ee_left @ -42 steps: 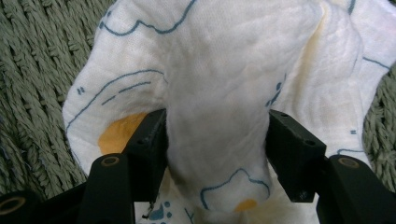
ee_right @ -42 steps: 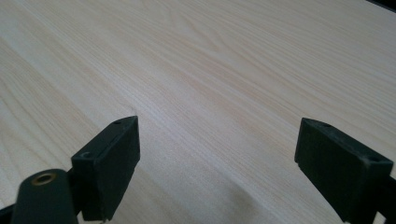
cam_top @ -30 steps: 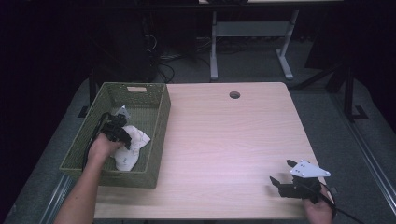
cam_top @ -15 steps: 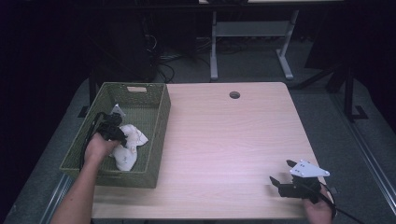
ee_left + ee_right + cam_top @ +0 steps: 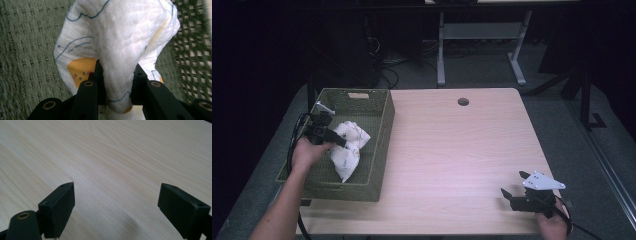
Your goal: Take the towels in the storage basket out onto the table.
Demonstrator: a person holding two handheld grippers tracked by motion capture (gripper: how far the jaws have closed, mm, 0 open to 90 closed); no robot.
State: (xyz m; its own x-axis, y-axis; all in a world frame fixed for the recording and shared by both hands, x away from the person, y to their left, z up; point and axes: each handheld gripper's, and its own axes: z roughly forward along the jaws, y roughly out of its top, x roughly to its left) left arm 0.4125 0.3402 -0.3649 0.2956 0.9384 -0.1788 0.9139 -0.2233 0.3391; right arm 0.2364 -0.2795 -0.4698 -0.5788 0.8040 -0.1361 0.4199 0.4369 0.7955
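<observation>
A white cloth (image 5: 348, 149) with blue lines and yellow patches hangs over the inside of the green woven basket (image 5: 378, 145) at the table's left. My left gripper (image 5: 337, 141) is shut on a fold of that cloth (image 5: 117, 50); its jaws pinch the fabric from both sides in the left gripper view, where the gripper (image 5: 117, 75) holds the bunched fold up above the basket floor (image 5: 30, 50). My right gripper (image 5: 513, 186) rests near the table's front right corner, open. In the right gripper view the gripper (image 5: 116, 195) has bare wood between its jaws.
The light wooden table (image 5: 462, 145) has a round cable hole (image 5: 463, 102) near its far edge. A desk frame and cables stand on the dark floor beyond (image 5: 477, 40). The basket has a handle slot (image 5: 358, 95) in its far wall.
My left gripper has closed on the cloth and lifted it a little inside the basket, drawing toward the left wall. The right gripper has stayed put.
</observation>
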